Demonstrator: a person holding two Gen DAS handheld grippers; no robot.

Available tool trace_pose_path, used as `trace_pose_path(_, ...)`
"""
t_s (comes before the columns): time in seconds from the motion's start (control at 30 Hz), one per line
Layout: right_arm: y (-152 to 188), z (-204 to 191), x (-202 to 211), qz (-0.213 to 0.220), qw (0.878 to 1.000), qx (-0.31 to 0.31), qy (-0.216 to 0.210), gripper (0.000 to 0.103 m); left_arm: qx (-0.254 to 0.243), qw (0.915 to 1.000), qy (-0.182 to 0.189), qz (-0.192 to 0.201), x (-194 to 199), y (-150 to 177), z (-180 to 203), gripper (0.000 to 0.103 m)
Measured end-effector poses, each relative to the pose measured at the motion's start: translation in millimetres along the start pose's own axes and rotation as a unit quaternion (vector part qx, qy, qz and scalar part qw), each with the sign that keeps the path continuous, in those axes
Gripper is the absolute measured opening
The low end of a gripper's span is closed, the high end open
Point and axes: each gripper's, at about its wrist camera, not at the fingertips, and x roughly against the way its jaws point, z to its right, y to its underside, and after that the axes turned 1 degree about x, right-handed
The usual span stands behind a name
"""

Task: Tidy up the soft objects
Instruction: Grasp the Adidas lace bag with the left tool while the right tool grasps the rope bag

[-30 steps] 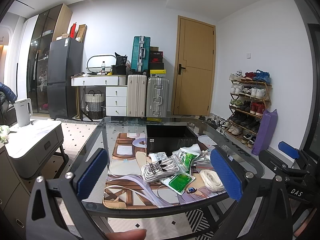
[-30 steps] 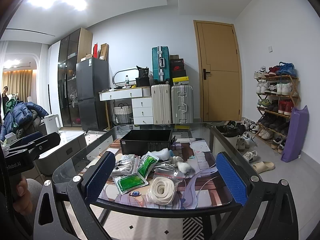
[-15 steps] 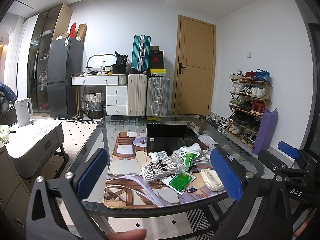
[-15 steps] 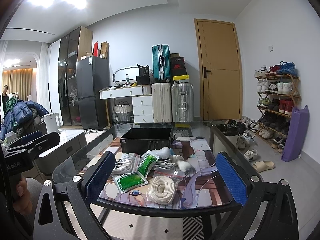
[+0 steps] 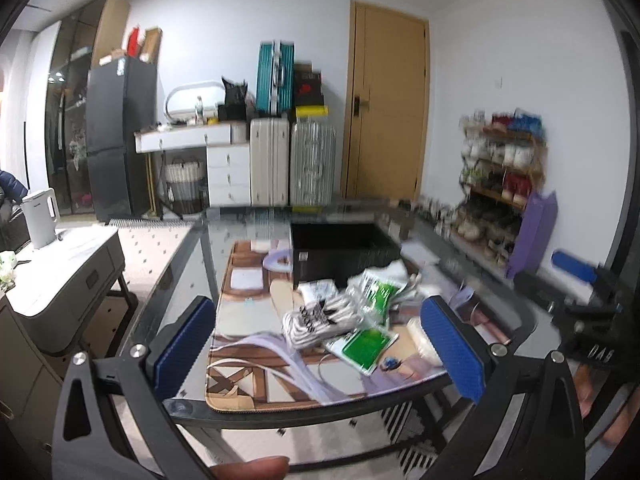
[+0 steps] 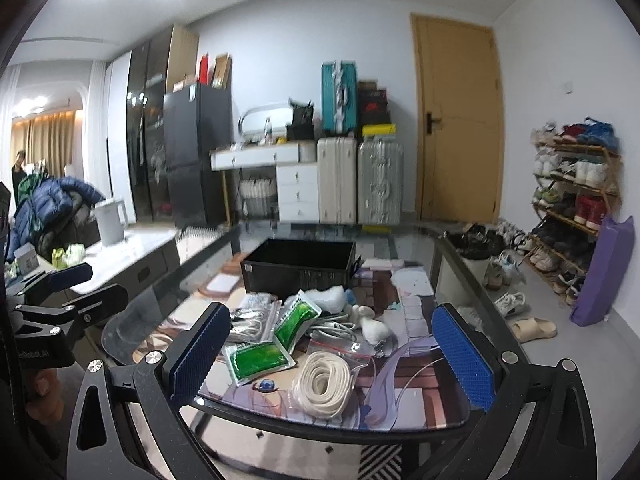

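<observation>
- Left hand-held gripper: fingers spread wide, nothing between them, held short of the table's near edge. The left view is blurred, so fine detail there is not reliable.
- Right hand-held gripper: likewise spread and empty, poised before the near edge and well apart from every item.
- Table: glass top carrying a printed mat — the soft items lie in a loose heap on the mat, between the near edge and the bin.
- Nearest the near edge: a bagged coil of white cord, and just beside it on the left a green gel pack.
- Mid-heap: a second green gel pack tilted against its neighbours, a clear packet of striped fabric toward the left edge, a small white plush toward the right.
- Far side of the heap: an open black bin, which appears empty; judged to be the destination.
- Judgement: no item has been taken up yet; the step in hand is the first approach.
- Recommendation: start with the cord bag — it is nearest and nothing lies on it. Close on the coil itself, not the slack film, which may slip.
- Risk: the packs overlap; dragging one could shift the rest toward the near edge.
</observation>
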Motion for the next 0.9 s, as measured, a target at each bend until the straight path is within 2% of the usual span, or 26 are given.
trace_pose_path(0.17,-13,14,-51,-0.080,0.997,0.011,-0.010,0.102,-0.004,0.9966,0.022,-0.080,-45,-12,-3,0.103)
trace_pose_path(0.3,-10,21,-89,-0.155,0.987,0.013,-0.051,0.102,-0.044,0.9895,0.038,-0.132,-81,-19,5,0.103)
trace_pose_path(0.37,-5,25,-105,-0.186,0.980,0.013,-0.070,0.102,-0.069,0.9829,0.062,-0.159,-103,-26,8,0.103)
trace_pose_path(0.43,4,27,-120,-0.219,0.973,0.014,-0.069,0.102,-0.111,0.9737,0.069,-0.187,-123,-28,13,0.103)
trace_pose_path(0.53,20,29,-138,-0.262,0.961,-0.002,-0.091,0.102,-0.171,0.9628,0.046,-0.204,-143,-24,18,0.101)
trace_pose_path(0.63,35,26,-153,-0.304,0.946,-0.020,-0.109,0.102,-0.211,0.9511,0.048,-0.220,-161,-18,17,0.101)
trace_pose_path(0.73,44,22,-161,-0.328,0.937,-0.030,-0.119,0.102,-0.230,0.9422,0.078,-0.231,-170,-17,16,0.100)
trace_pose_path(0.9,52,19,-178,-0.354,0.927,-0.040,-0.114,0.102,-0.230,0.9328,0.116,-0.252,-193,-15,7,0.100)
